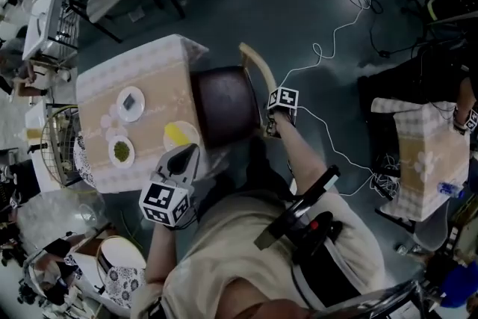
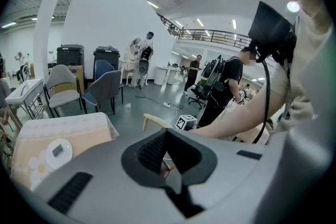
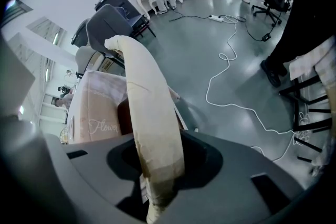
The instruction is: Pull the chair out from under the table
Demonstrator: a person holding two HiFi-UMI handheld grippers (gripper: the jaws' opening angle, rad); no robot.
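Chair (image 1: 224, 107) hard against the corner of the surface (image 1: 104, 86), dark seat almost wholly in view, front edge right at the cloth (image 3: 92, 113); hard to say from above if still partly under the top. Clamped at the cream backrest (image 3: 149, 107) by the right gripper (image 1: 273, 120), fingers closed on the rail near its lower end in the head view, rail filling the gap between them. Left gripper (image 1: 183, 159) above the near edge of the surface, just beside a yellow plate (image 1: 179, 134), fingers together and seemingly on nothing.

Likely trouble: a one-handed hold, well off the rail's middle, so prone to swinging the chair round rather than sliding it straight, knocking a leg into the surface and shaking the dishes (image 1: 131, 102). Could also slip along the smooth curved rail if tugged at an angle. White cable (image 1: 328, 138) on the floor just behind the chair, right in the path, apt to snag a leg or a foot. Hanging cloth close to the seat, easily dragged along, dishes with it.

Faces the surface: seat toward the head view's left, backrest toward the right and the open floor. Backrest's long axis across the line of pull, from upper middle down toward the person, bowed outward.
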